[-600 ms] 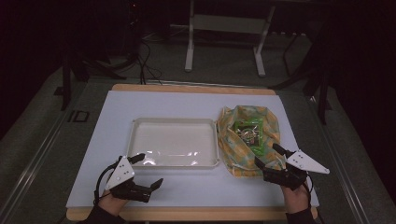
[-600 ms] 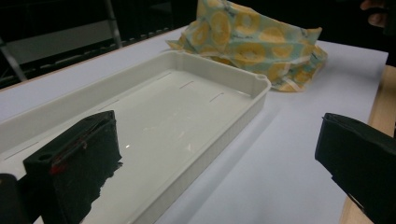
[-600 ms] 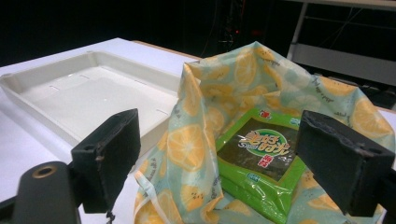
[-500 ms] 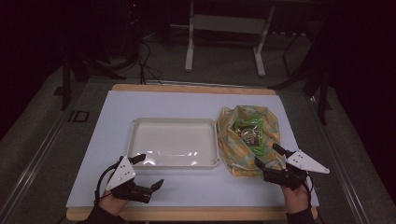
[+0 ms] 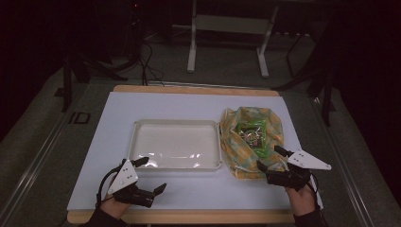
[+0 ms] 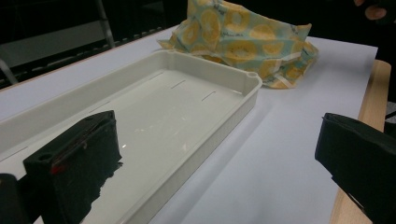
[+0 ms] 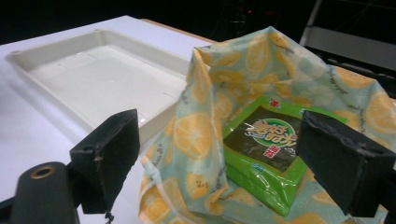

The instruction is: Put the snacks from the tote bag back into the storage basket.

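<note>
Tongs both gape empty; right gripper (image 5: 270, 160) at the table's (image 5: 118, 109) right edge may snag lemon-print cloth (image 7: 201, 135) instead of green packet (image 7: 266, 140).

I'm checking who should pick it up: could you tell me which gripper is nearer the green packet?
Right. The right gripper sits open at the cloth's near edge beside the green packet; the left gripper is beyond the tray's far side.

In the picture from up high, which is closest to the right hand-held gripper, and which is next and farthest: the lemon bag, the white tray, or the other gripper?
From the right hand-held gripper:
1. Lemon bag, right beside its jaws, on the table's right side.
2. White tray, in the middle of the table, left of the bag.
3. Left hand-held gripper, far across at the near left edge.
</note>
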Tool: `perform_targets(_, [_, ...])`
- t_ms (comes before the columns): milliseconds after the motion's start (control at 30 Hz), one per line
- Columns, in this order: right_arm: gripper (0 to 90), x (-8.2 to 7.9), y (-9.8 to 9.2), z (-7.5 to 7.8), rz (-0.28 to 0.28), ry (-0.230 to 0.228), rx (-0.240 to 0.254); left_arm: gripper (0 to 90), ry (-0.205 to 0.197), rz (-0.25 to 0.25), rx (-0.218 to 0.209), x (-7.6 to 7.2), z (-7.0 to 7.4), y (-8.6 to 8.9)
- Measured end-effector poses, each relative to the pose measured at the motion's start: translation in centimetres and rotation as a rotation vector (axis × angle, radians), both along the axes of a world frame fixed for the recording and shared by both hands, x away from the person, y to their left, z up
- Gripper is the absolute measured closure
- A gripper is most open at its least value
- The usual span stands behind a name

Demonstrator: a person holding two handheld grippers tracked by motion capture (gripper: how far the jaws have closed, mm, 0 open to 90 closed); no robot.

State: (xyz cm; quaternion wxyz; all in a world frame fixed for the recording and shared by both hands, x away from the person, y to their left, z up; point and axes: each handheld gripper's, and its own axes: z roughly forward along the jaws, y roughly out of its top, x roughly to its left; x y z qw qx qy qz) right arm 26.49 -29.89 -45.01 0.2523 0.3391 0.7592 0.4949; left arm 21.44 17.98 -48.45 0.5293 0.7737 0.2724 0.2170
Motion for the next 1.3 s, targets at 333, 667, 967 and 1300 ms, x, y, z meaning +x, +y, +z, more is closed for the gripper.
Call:
perform_targets(333, [13.8, 0.2, -0.3, 2.0, 0.101, 0.025, 0.013, 0.4, -0.001, -0.003, 0.004, 0.0, 0.0, 0.0])
perform_targets(667, [13.1, 0.4, -0.2, 2.5, 0.137, 0.022, 0.042, 0.4, -0.002, -0.004, 0.018, 0.0, -0.1, -0.1])
perform_targets(967, [13.7, 0.9, -0.7, 3.5, 0.09, 0.0, 0.014, 0.4, -0.003, -0.009, 0.024, 0.0, -0.1, -0.2])
perform_targets(1300, [13.5, 1.4, -1.1, 5.1, 0.091, -0.052, 0.027, 0.4, 0.001, -0.012, 0.021, -0.1, -0.1, -0.2])
